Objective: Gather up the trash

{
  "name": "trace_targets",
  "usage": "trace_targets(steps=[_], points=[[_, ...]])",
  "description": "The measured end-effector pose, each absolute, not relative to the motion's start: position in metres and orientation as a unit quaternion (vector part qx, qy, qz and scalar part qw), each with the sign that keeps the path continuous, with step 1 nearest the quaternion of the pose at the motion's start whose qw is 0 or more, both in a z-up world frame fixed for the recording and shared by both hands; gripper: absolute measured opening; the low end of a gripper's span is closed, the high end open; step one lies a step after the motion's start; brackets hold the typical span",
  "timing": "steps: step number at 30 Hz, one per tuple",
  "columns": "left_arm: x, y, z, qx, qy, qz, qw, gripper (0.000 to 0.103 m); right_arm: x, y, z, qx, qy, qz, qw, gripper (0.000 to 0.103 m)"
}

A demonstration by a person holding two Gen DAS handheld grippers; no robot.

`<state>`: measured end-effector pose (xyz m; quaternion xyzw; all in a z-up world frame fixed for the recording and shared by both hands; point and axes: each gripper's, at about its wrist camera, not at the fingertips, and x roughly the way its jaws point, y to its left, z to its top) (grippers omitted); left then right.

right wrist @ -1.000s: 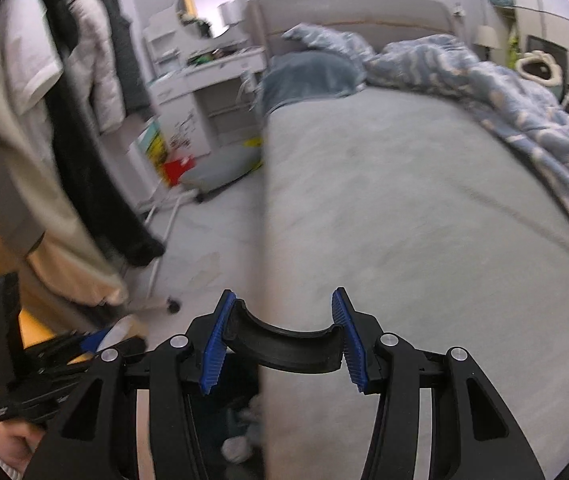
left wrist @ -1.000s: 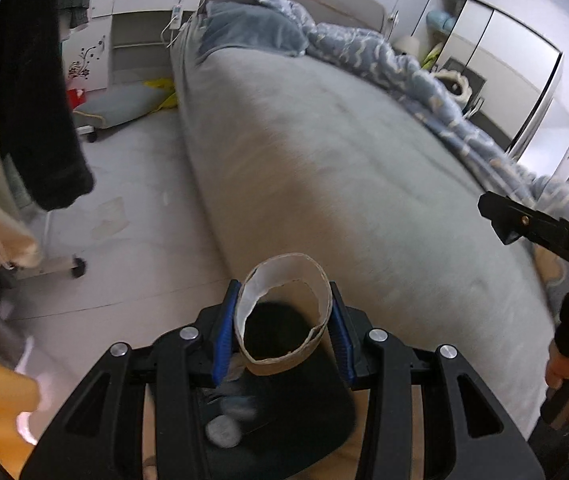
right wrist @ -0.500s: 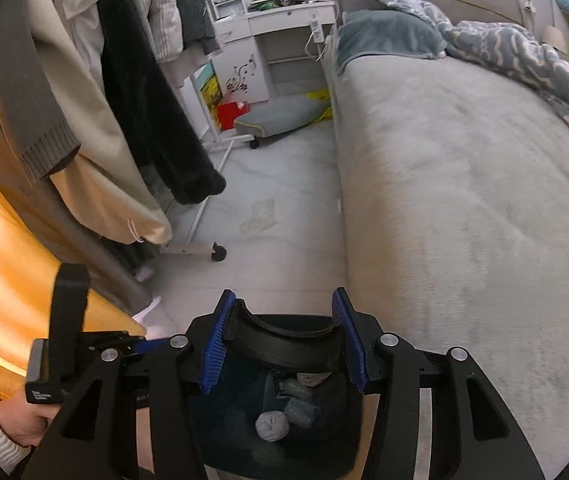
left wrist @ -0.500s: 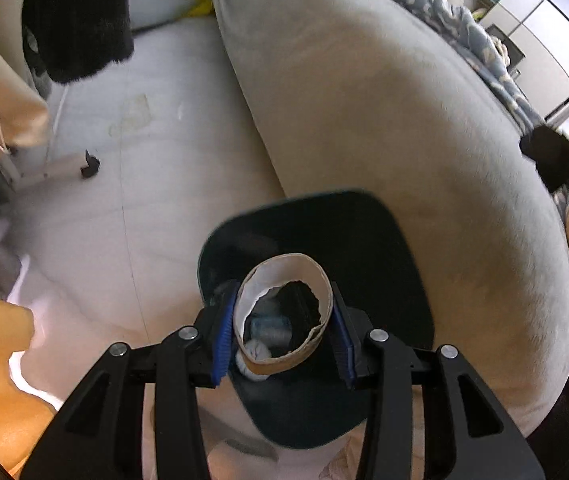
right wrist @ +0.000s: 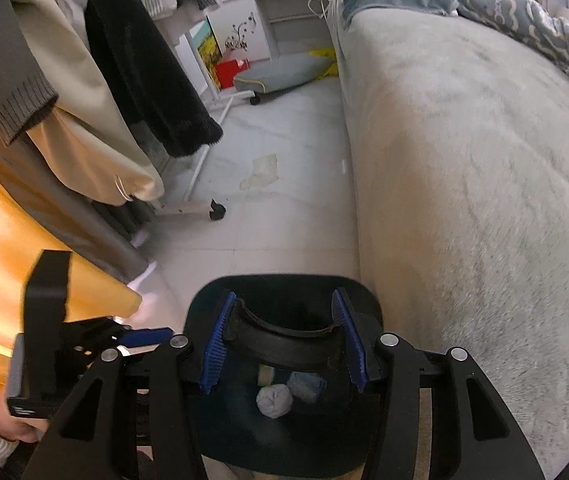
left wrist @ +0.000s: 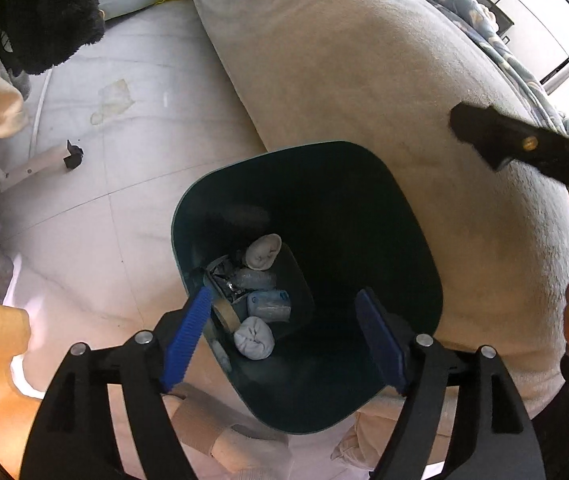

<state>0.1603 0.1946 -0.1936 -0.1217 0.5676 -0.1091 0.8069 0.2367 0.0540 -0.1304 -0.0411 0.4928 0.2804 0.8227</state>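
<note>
Left wrist: bin (left wrist: 404,216) shadows half-hide trash (left wrist: 258,312).

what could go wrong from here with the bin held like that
1. The right tool grips the dark bin only by its rim, with trash in the bottom; a slip might tip it onto the floor.
2. The open left tool hovers just over the opening, so lifting the bin carelessly may knock its fingers.
3. The cardboard roll sits high against the wall and might bounce out.
</note>
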Motion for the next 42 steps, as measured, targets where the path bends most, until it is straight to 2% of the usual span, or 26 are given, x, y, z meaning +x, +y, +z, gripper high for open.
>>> trace_targets(steps=[8,14,16,19,25,35,42], points=[[0.137,0.198,-0.168,-0.095,0.528,-0.074,0.841,0.078,0.237,0.06,-0.161,-0.067,0.53,0.269,0.801,0.051],[0.108,0.206,-0.116,-0.081,0.453,-0.016,0.888,0.079,0.234,0.068,-0.169,-0.081,0.532,0.28,0.795,0.055],[0.095,0.205,-0.098,-0.077,0.424,0.001,0.903,0.081,0.231,0.067,-0.171,-0.079,0.532,0.287,0.793,0.076],[0.074,0.203,-0.072,-0.087,0.386,0.01,0.918,0.083,0.227,0.068,-0.166,-0.083,0.53,0.3,0.789,0.089],[0.041,0.195,-0.025,-0.117,0.334,0.013,0.935,0.087,0.205,0.063,-0.119,-0.113,0.469,0.334,0.81,0.099],[0.022,0.154,0.041,-0.12,0.278,0.03,0.953,0.096,0.147,-0.003,-0.006,-0.149,0.332,0.319,0.875,0.1],[0.019,0.112,0.061,-0.096,0.271,0.025,0.957,0.1,0.115,-0.103,0.048,-0.099,0.296,0.248,0.917,0.1]])
